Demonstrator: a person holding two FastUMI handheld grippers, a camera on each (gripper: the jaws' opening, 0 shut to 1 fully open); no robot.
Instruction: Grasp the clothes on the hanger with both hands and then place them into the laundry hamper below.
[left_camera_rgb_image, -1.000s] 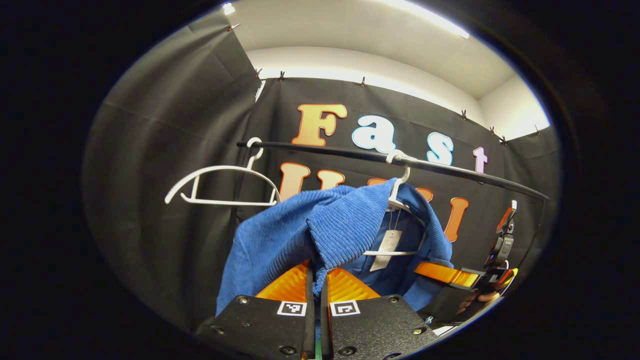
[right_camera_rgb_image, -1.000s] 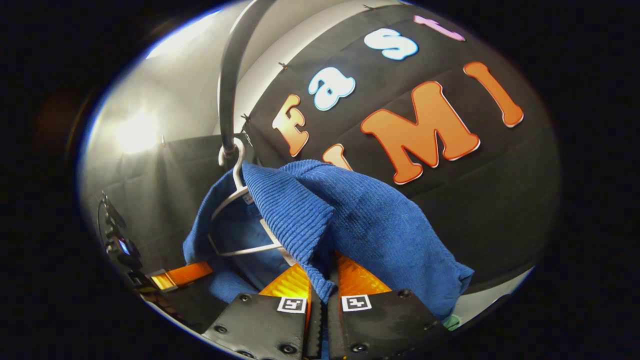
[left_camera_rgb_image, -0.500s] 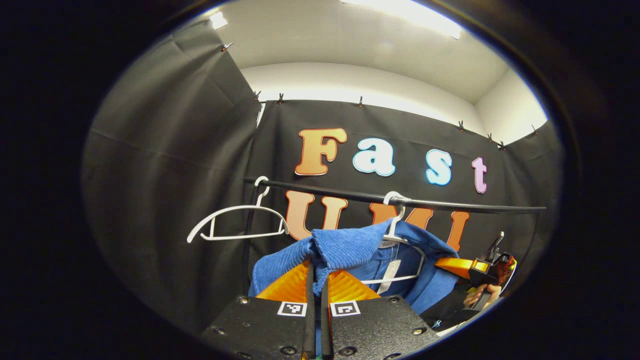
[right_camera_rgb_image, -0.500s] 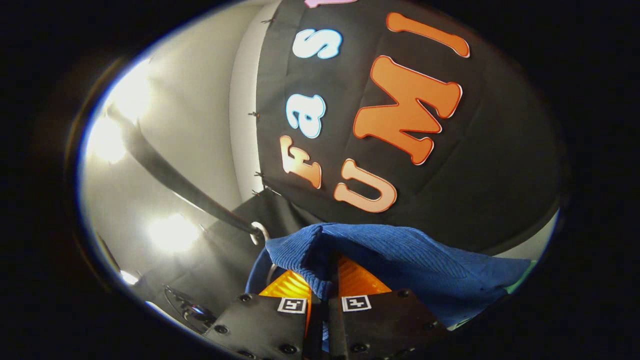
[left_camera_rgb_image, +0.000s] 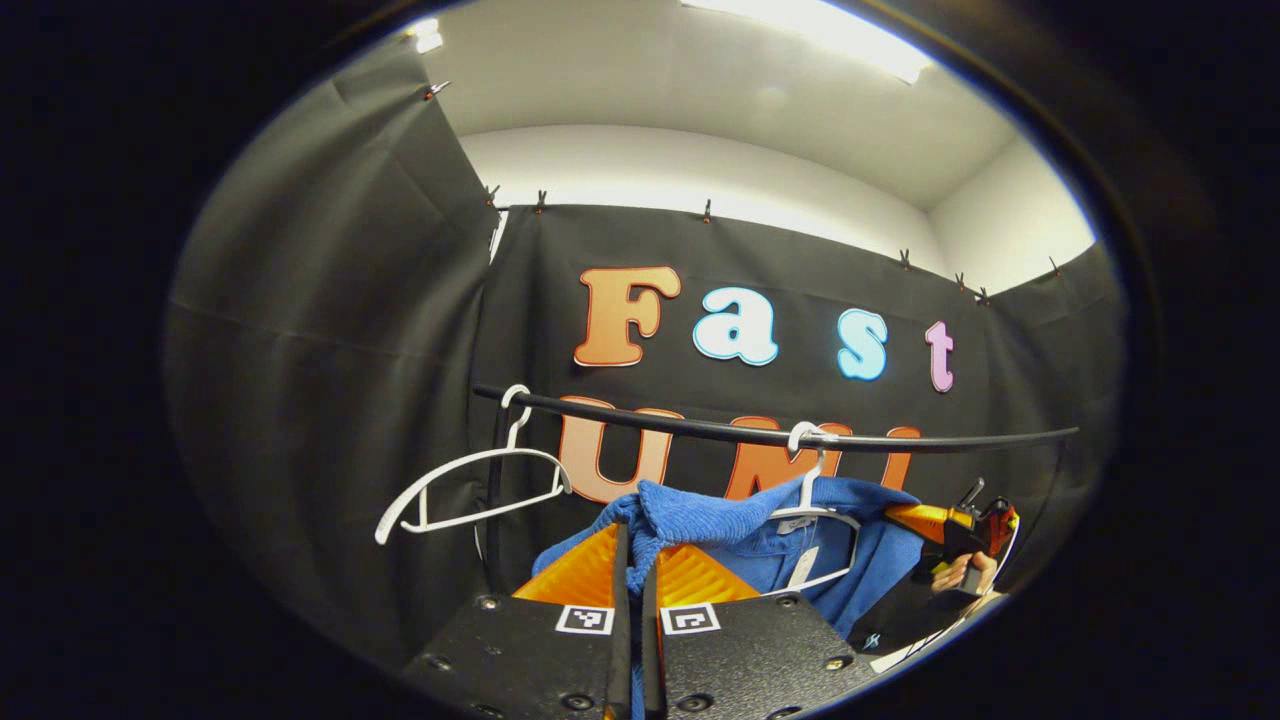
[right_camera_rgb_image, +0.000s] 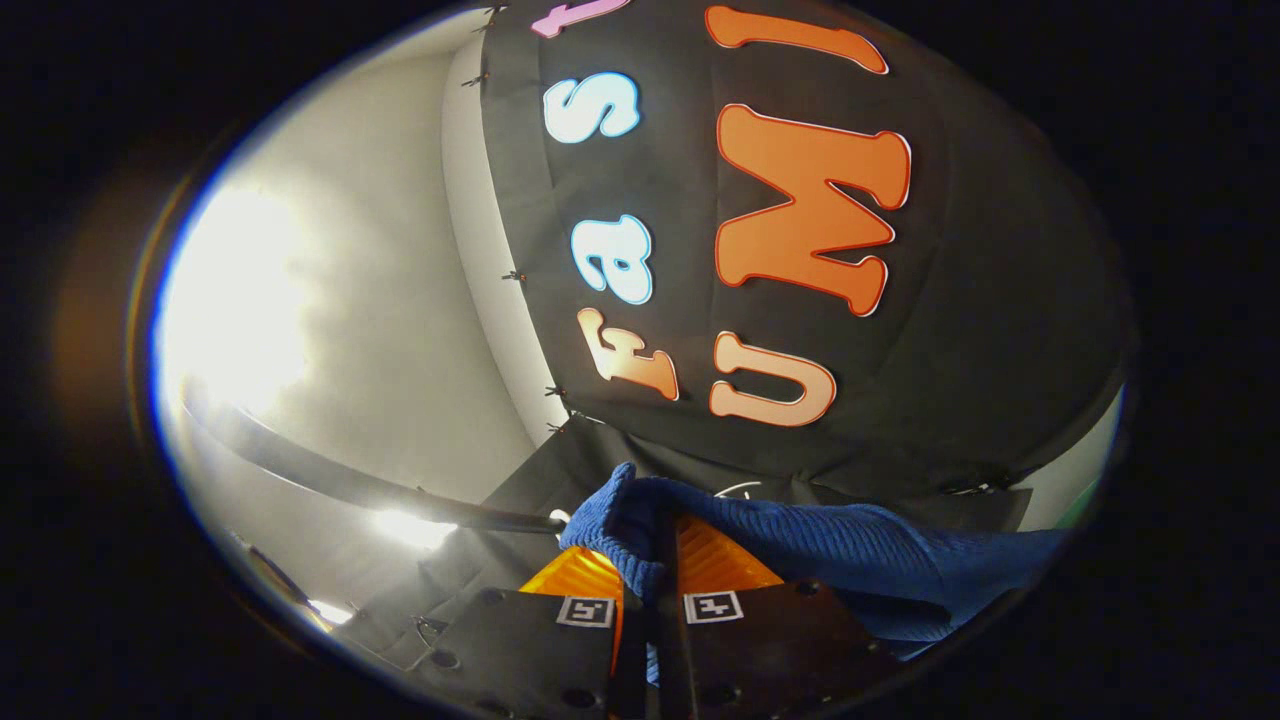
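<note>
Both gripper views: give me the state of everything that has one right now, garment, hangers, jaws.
Blue garment: bunched, draped on its hanger, gripped at both sides.
White hanger under the garment: hooked on the rail.
Bare white hanger: hooked on the rail, tilted.
Left gripper: jaws shut on the garment.
Right gripper: jaws shut on the garment.

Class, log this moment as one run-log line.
left gripper: shut on blue ribbed sweater | right gripper: shut on sweater | white plastic hanger: on rail

left claw (left_camera_rgb_image: 632, 560): black plates | square markers | screws
</note>
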